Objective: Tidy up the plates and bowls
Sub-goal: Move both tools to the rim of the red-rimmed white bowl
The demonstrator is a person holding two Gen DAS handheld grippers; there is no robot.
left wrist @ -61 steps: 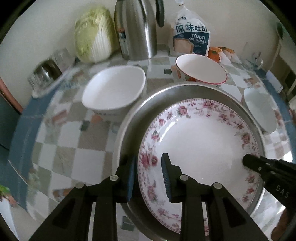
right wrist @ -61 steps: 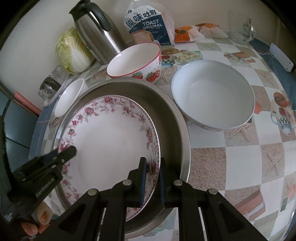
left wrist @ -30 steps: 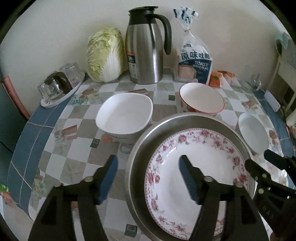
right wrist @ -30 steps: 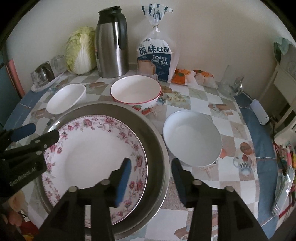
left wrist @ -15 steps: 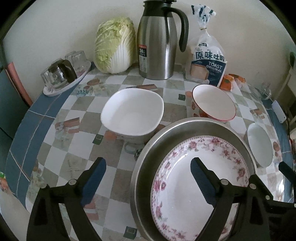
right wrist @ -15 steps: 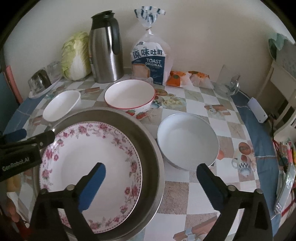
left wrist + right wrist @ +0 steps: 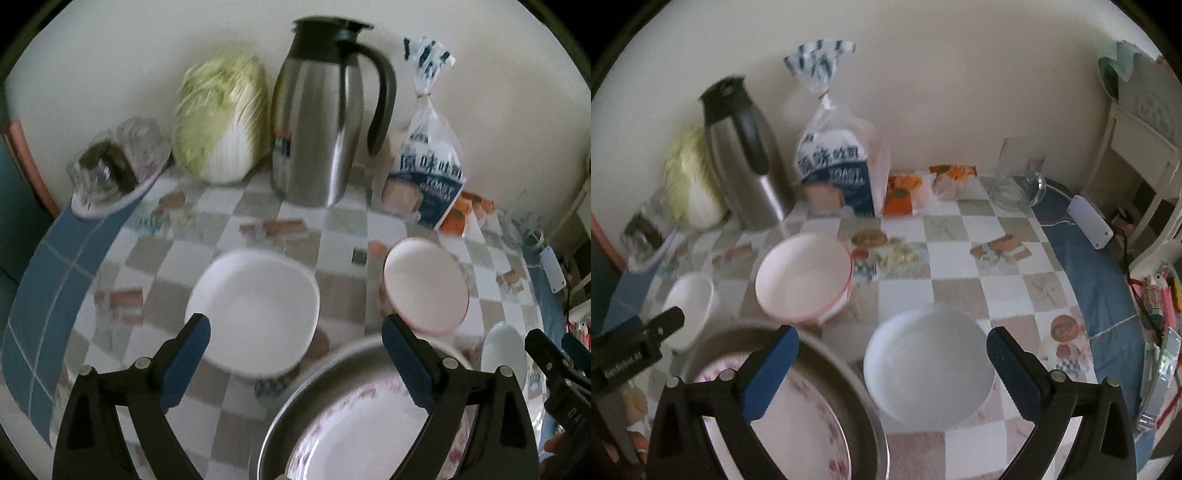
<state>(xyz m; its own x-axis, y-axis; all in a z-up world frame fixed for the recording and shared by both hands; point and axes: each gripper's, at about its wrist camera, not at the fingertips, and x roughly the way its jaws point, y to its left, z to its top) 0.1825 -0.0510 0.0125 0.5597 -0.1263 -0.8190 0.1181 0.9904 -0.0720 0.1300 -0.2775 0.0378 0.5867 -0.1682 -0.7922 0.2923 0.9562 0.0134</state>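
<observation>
A floral plate lies inside a steel basin at the table's near edge; both also show in the right wrist view, the plate in the basin. A squarish white bowl sits left of the basin. A red-rimmed bowl sits behind it. A round white bowl sits right of the basin. My left gripper is open and empty above the squarish bowl. My right gripper is open and empty above the round bowl.
At the back stand a cabbage, a steel thermos jug, a toast bag, orange packets and a glass pitcher. A tray of glasses sits back left. A white phone-like slab lies at right.
Both grippers let go of the floral plate in the basin, opened wide and pulled back and up. The views now look further toward the back of the table.
</observation>
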